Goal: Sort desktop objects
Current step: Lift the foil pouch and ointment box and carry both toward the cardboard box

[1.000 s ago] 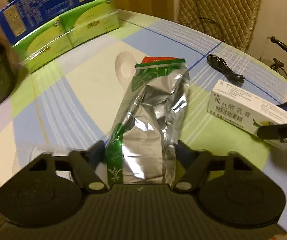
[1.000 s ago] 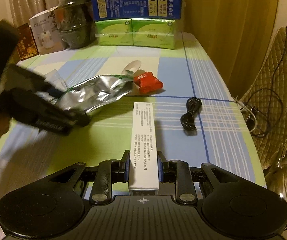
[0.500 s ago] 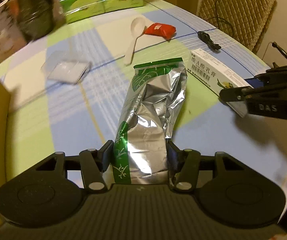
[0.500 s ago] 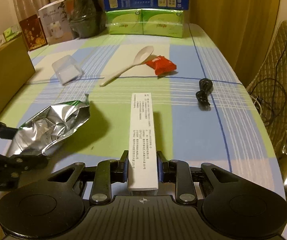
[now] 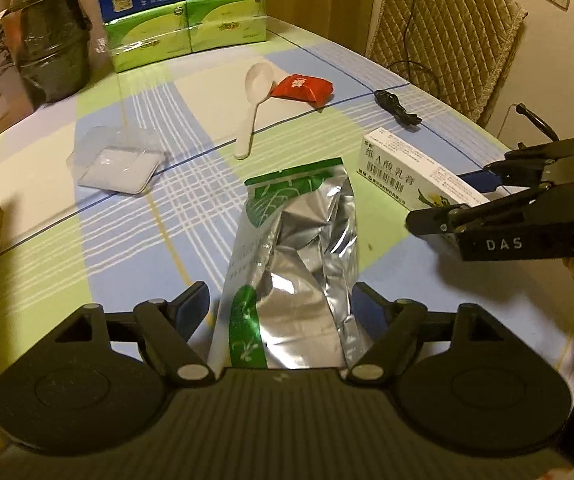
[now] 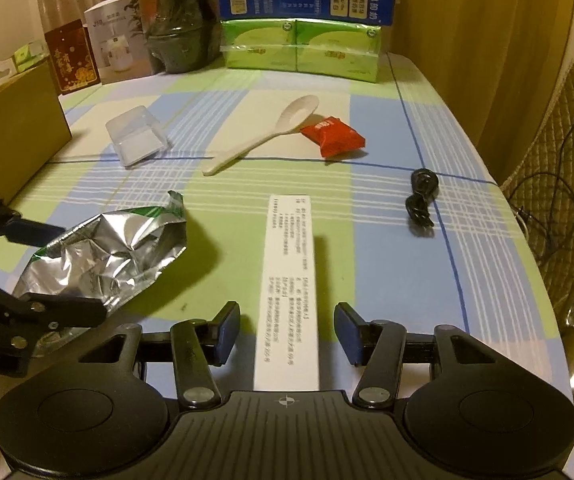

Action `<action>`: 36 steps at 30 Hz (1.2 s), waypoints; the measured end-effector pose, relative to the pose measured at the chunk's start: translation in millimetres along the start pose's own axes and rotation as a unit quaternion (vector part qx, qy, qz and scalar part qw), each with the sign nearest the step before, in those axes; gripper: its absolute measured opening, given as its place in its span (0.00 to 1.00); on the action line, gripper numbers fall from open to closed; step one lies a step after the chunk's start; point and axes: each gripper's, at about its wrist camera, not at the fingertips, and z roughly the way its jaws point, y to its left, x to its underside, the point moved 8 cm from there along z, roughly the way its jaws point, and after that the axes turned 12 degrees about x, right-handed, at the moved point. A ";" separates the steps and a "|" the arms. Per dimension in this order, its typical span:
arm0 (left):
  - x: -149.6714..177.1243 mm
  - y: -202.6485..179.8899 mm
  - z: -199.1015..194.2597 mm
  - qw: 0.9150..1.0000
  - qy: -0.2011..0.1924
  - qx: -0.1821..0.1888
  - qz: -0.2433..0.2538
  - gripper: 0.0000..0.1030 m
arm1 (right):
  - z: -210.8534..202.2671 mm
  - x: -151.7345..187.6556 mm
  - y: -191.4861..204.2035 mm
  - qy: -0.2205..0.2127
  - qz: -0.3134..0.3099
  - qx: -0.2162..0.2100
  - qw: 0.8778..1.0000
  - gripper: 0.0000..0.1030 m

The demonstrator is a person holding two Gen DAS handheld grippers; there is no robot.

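Note:
A silver foil bag (image 5: 293,268) with green print lies on the checked tablecloth between the fingers of my left gripper (image 5: 283,306), which is open around it without gripping. It also shows in the right wrist view (image 6: 107,252). A long white medicine box (image 6: 289,288) lies between the fingers of my right gripper (image 6: 287,332), which is open with gaps on both sides. The box also shows in the left wrist view (image 5: 419,176), with the right gripper (image 5: 467,196) around its near end.
On the table lie a white spoon (image 6: 263,136), a red snack packet (image 6: 333,136), a clear plastic box (image 6: 137,136) and a coiled black cable (image 6: 421,200). Green tissue packs (image 6: 301,50) stand at the back. A cardboard box (image 6: 11,128) stands at the left. A padded chair (image 5: 443,28) is beside the table.
Both grippers have opened: the left has let go of the foil bag and the right has let go of the white box. Both objects now rest on the table.

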 end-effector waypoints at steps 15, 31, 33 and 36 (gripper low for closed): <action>-2.5 -5.1 22.1 0.998 0.037 0.008 0.041 0.78 | 2.9 -1.8 0.7 0.000 -0.001 0.000 1.000 0.49; -1.8 3.5 15.8 0.999 0.023 -0.001 -0.022 0.48 | 6.5 -7.3 3.4 -0.010 -0.003 0.012 1.000 0.23; -1.7 1.8 15.5 1.000 0.022 -0.007 -0.021 0.47 | 5.7 -7.4 4.6 -0.009 0.003 0.005 1.000 0.23; -2.1 1.1 12.5 0.999 0.017 -0.004 -0.032 0.44 | -0.2 -7.7 4.8 -0.019 0.007 0.003 1.000 0.22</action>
